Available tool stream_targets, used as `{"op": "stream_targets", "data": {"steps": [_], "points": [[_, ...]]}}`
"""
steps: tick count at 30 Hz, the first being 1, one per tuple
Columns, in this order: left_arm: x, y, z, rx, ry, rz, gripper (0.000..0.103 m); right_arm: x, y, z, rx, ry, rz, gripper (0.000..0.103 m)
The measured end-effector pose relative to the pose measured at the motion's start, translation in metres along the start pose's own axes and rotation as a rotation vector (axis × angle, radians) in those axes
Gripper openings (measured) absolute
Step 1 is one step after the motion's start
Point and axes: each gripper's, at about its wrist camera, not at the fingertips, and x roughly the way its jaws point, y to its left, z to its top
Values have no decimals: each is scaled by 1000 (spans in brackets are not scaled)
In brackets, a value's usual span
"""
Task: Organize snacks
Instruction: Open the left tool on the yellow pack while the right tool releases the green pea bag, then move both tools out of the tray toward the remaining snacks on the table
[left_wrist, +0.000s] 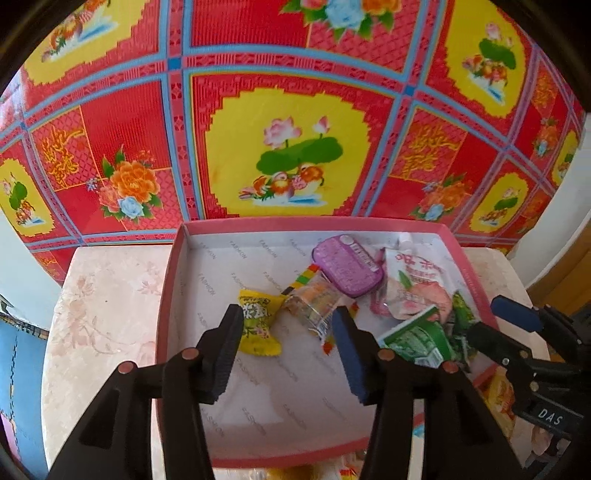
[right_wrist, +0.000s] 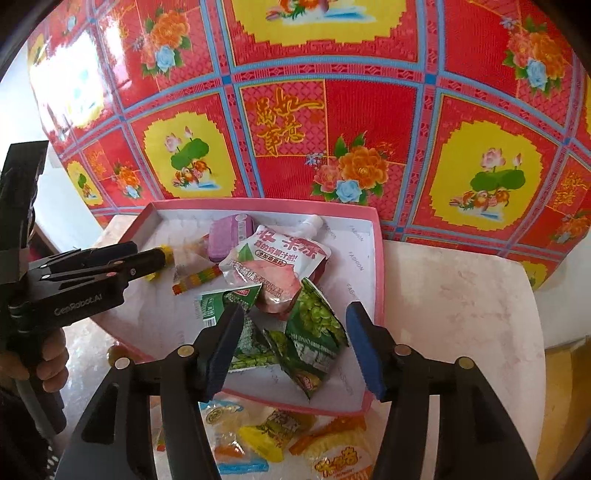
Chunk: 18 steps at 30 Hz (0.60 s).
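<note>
A pink box (left_wrist: 168, 291) (right_wrist: 375, 258) with a white lining stands on a pale marble table. It holds a yellow candy pack (left_wrist: 258, 325), a clear wrapped snack (left_wrist: 314, 306), a purple case (left_wrist: 347, 266) (right_wrist: 229, 232), a pink drink pouch (left_wrist: 413, 284) (right_wrist: 280, 258) and green packs (left_wrist: 417, 339) (right_wrist: 314, 332). My left gripper (left_wrist: 288, 328) is open and empty, low over the box beside the yellow pack. My right gripper (right_wrist: 295, 332) is open and empty above the green packs. Loose snacks (right_wrist: 273, 432) lie on the table in front of the box.
A red, yellow and blue flowered sheet (left_wrist: 288, 147) hangs behind the table. The marble tabletop (right_wrist: 461, 302) shows to the right of the box and to its left (left_wrist: 107, 314). An orange cup snack (right_wrist: 340, 461) sits near the front edge.
</note>
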Motion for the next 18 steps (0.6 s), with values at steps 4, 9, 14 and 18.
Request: {"op": "stream_targets", "data": {"steps": [4,9,14,18], "points": [[-10,1,-10,-8,-6,-10,54,-9,-3,-5,21,-10,7,59],[-31,8,-21,-18,-13,-9,54,-21,-8,-12,50,-18,8,59],[-42,11,-29,-32,-18,-15,54,-33,-14,-22,72,-24,3,59],[-48,7,-39,-30,-19,-7,54,-39,-18,-30,90,-13,5,59]]}}
